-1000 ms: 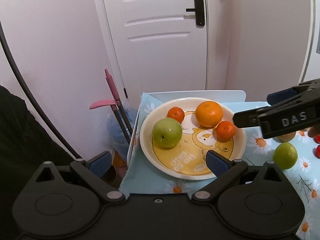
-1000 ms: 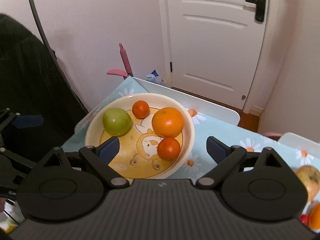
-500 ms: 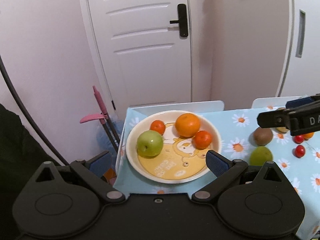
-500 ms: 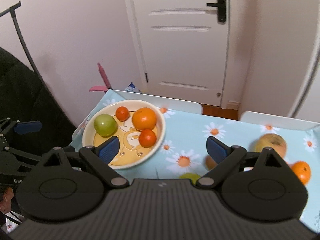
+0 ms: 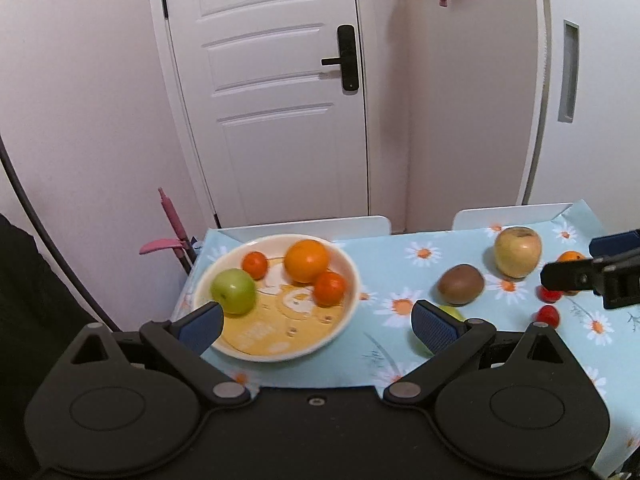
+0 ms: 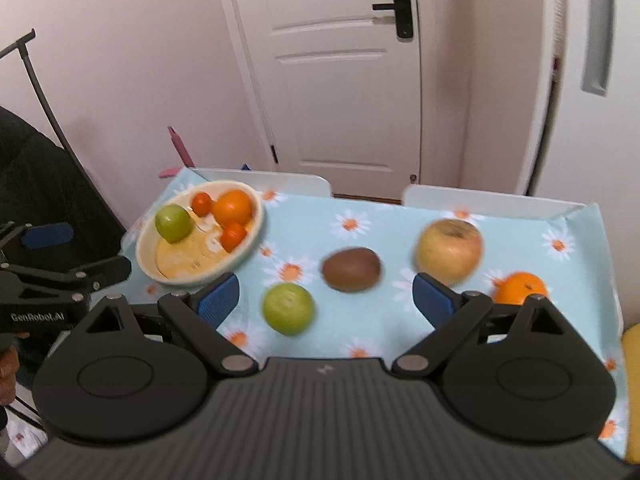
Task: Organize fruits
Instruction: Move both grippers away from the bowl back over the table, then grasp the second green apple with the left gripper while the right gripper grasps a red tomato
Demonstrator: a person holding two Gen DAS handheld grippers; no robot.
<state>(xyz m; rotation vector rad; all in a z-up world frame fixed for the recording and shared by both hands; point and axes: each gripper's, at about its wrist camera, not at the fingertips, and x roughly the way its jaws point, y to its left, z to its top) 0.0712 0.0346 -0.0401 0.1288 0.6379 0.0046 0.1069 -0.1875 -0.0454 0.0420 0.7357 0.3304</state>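
Note:
A cream plate (image 5: 348, 300) (image 6: 256, 224) at the table's left end holds a green apple (image 5: 233, 291), a large orange (image 5: 307, 255) and two small oranges (image 5: 329, 288). Loose on the daisy cloth lie a kiwi (image 6: 351, 269) (image 5: 461, 284), a green fruit (image 6: 288, 309), a yellow apple (image 6: 449, 251) (image 5: 517, 252), an orange (image 6: 519, 288) and two small red fruits (image 5: 547, 314). My left gripper (image 5: 316, 326) is open and empty, held before the plate. My right gripper (image 6: 326, 300) is open and empty above the green fruit and kiwi.
The table's far edge meets two white chair backs (image 5: 320, 226) before a white door (image 5: 272, 92). A pink-handled tool (image 5: 172, 220) leans left of the table. A yellow object (image 6: 632, 392) sits at the right edge.
Both grippers have pulled back and swung right, away from the plate. The loose fruits on the right of the table have come into view. Both stay open and empty.

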